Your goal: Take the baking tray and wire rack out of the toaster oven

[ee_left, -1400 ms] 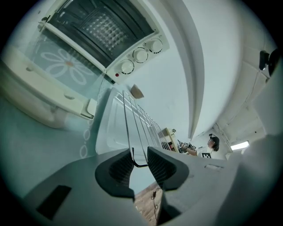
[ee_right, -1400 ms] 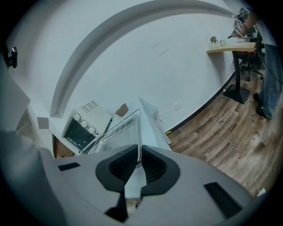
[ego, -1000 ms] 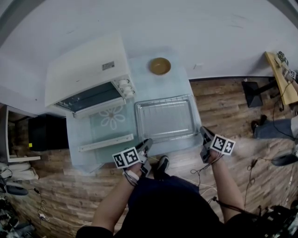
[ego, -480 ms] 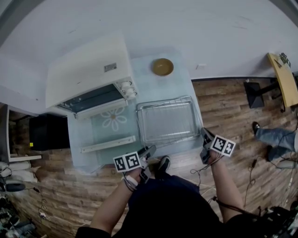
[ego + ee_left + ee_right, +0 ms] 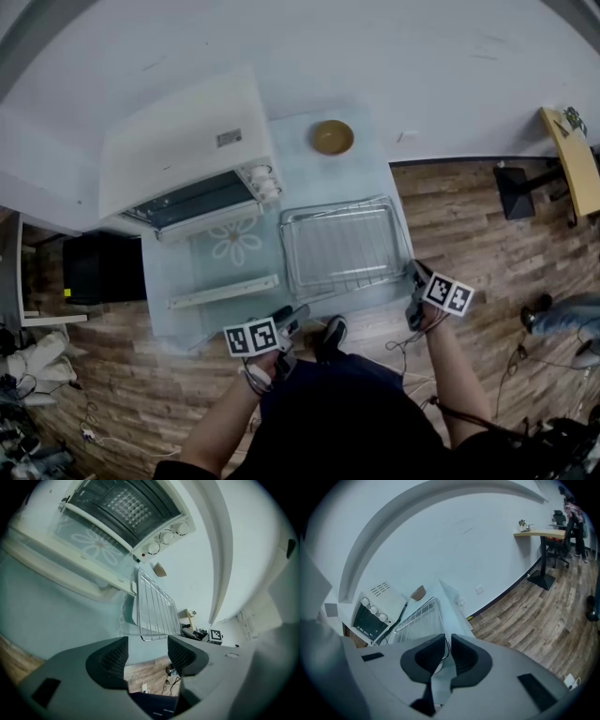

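Observation:
The baking tray (image 5: pixel 292 246) lies on the pale glass table (image 5: pixel 302 169), right of the oven's lowered door (image 5: pixel 220 251), and the wire rack (image 5: pixel 345 246) rests in it. The white toaster oven (image 5: pixel 178 141) stands open at the back left, its cavity dark. My left gripper (image 5: pixel 292 313) hovers just off the table's near edge, short of the tray's near left corner; its jaws are opening wide with nothing between them (image 5: pixel 147 651). My right gripper (image 5: pixel 411 273) sits at the tray's near right corner, pinching the rim and a rack wire (image 5: pixel 447 646) in a narrow gap as its jaws start opening.
A yellow-brown bowl (image 5: pixel 332 137) sits behind the tray near the wall. A black cabinet (image 5: pixel 98 267) stands left of the table. A wooden desk (image 5: pixel 567 155) is at the far right. Plank floor surrounds the table, with cables and the person's shoe (image 5: pixel 328 332) near its front edge.
My left gripper has let go of the tray's near left corner, opened wide and drawn back toward the person. The right gripper has stayed at the tray's right corner.

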`<state>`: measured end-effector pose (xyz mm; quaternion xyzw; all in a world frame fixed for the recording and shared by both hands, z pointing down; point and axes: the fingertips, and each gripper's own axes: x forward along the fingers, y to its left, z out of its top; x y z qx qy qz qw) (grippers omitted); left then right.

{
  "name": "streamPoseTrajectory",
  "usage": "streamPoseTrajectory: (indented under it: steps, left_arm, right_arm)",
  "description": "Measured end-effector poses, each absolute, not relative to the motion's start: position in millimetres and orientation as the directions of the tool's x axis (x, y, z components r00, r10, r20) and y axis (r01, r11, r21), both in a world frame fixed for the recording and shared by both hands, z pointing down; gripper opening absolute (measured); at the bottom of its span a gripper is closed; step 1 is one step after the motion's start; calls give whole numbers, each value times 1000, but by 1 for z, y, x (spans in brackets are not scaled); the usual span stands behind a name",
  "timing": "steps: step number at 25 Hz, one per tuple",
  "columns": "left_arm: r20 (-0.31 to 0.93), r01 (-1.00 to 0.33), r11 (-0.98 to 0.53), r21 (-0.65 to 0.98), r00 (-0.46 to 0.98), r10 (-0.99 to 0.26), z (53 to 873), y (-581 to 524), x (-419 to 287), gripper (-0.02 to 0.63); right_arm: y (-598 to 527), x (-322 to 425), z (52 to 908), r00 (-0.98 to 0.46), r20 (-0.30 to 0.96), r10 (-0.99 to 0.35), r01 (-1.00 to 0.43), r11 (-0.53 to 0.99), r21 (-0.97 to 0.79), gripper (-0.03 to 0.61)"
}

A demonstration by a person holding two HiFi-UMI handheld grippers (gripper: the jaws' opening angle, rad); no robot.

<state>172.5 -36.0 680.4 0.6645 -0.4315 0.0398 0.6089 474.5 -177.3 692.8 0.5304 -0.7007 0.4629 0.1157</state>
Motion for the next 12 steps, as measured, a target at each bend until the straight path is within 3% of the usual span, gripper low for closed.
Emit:
streamPoseTrajectory:
  steps: [6, 12]
  left_arm:
    - [574, -661, 27, 750, 630, -523, 660, -26, 172, 250]
    - [557, -717, -129, 685, 630, -541, 625, -26, 167, 249]
  right_arm:
    - [-183, 480, 679, -332, 669, -665, -907, 31, -420, 173]
    - [-196, 464, 630, -308, 580, -754, -932, 117, -342, 167]
